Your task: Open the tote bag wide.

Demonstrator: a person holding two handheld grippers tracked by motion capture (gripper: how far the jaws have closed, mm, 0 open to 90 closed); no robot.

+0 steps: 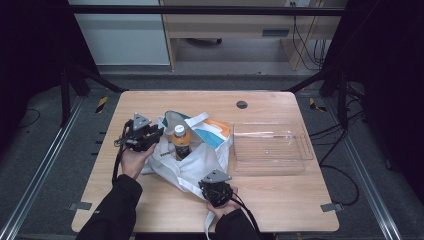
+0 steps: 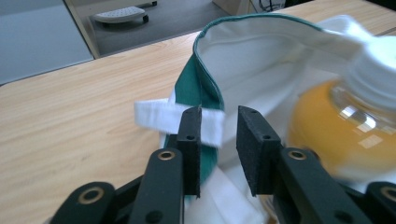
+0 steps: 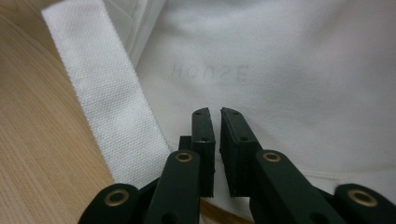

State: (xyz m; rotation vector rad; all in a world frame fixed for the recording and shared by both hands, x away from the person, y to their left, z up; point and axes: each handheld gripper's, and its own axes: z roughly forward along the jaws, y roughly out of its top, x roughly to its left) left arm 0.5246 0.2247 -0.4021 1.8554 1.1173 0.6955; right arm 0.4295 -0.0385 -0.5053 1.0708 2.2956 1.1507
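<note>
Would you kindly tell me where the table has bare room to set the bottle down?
Free patches: the far strip of table beyond the bag, the near right corner below the clear tray, and the tray's own floor. It is crowded mid-table around the bottle, between both grippers.

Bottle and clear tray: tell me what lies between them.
In the high view, the white bag's cloth and its orange and teal side lie between the bottle and the clear tray.
</note>
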